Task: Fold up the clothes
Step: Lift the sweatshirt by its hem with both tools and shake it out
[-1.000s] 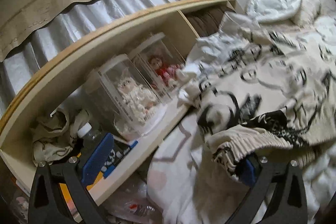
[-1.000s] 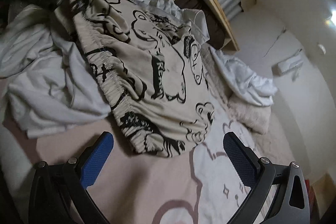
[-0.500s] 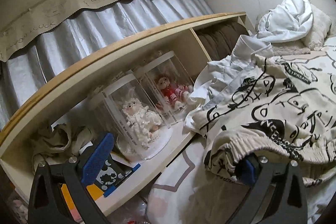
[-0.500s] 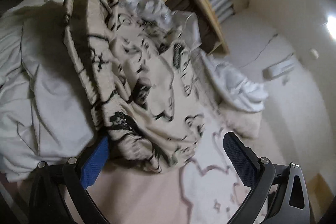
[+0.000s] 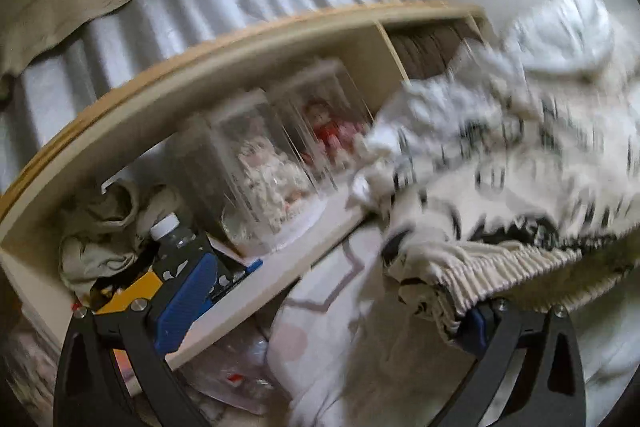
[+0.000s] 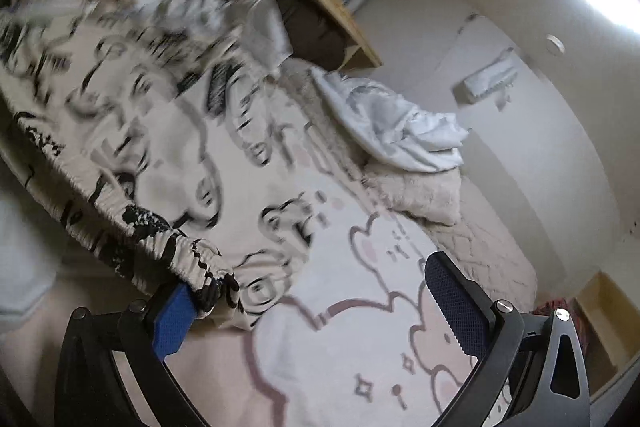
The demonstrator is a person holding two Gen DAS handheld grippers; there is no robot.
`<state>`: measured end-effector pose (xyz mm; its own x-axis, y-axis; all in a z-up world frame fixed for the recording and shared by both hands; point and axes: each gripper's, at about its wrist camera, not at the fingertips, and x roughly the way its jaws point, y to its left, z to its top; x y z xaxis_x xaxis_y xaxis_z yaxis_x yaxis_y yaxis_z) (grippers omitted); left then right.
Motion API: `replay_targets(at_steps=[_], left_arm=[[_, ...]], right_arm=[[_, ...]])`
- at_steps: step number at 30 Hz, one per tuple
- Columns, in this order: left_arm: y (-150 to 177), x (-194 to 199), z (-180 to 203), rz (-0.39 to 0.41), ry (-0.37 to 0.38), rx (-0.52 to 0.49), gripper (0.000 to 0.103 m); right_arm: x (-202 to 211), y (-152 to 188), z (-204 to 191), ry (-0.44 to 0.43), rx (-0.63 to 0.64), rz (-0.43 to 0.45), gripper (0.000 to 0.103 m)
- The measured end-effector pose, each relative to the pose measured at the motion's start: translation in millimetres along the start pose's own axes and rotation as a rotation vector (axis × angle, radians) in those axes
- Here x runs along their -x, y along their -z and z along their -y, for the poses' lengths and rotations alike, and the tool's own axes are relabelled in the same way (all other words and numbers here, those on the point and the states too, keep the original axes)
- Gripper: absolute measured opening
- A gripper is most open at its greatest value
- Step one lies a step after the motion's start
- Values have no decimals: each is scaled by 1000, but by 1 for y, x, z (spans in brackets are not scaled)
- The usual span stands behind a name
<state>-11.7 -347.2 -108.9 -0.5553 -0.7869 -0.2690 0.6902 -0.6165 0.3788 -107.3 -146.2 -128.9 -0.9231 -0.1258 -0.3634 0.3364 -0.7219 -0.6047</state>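
Stretching between the two tools, the printed garment [image 6: 160, 115] hangs by its gathered waistband [image 5: 516, 263] above the bed [image 6: 360, 347]. The left hand-held gripper [image 5: 332, 301] stands wide apart, the band only draped over its right pad, so it is released rather than clenched. The right hand-held gripper [image 6: 316, 301] is likewise spread wide, the band hooked over its left pad. Both views are smeared, so the cloth looks to be swinging. The risk, I judge, is slippage: with neither tool pinching, a quick swing could slide the elastic off a pad, dropping one corner into a skewed heap near the white clothes [image 6: 400, 131].
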Motion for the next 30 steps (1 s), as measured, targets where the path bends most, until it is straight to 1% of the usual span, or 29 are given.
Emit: replay_targets(at_steps=[2, 4, 5, 7, 9, 11, 12, 14, 16, 17, 18, 19, 22, 25, 27, 28, 30], left_arm=[[-25, 19, -9, 46, 28, 72, 103], [-56, 44, -15, 114, 74, 124, 103], [-71, 57, -17, 147, 101, 147, 103], [-102, 81, -18, 206, 174, 179, 103], [-132, 106, -20, 264, 247, 208, 103], [-158, 130, -22, 309, 322, 228, 103], [-171, 142, -23, 332, 359, 238, 103], [-198, 167, -25, 378, 434, 257, 103], [-222, 193, -27, 424, 508, 276, 103], [-229, 208, -29, 451, 543, 282, 103], [-235, 224, -31, 478, 577, 289, 103], [-242, 239, -32, 501, 612, 294, 103], [-254, 265, -26, 525, 704, 284, 103], [-264, 275, 2, 496, 788, 231, 103], [-271, 277, 31, 456, 835, 185, 103], [-274, 276, 48, 430, 855, 159, 103], [-282, 269, 90, 388, 860, 107, 103]], right_arm=[[12, -7, 23, 32, -24, 34, 103], [26, -15, 54, 72, -62, 63, 103], [33, -19, 69, 91, -81, 78, 103], [44, -25, 105, 103, -134, 82, 103], [58, -29, 152, 109, -201, 78, 103], [76, -31, 204, 134, -261, 82, 103], [85, -32, 224, 144, -280, 84, 103], [112, -33, 277, 149, -337, 97, 103], [142, -31, 320, 144, -391, 117, 103], [159, -30, 340, 151, -407, 131, 103], [178, -28, 358, 162, -418, 146, 103], [201, -25, 377, 193, -418, 166, 103], [249, -16, 408, 294, -394, 196, 103], [272, -3, 433, 355, -367, 146, 103], [269, 11, 445, 371, -350, 81, 103], [260, 19, 453, 369, -343, 37, 103], [235, 34, 462, 356, -341, -44, 103]])
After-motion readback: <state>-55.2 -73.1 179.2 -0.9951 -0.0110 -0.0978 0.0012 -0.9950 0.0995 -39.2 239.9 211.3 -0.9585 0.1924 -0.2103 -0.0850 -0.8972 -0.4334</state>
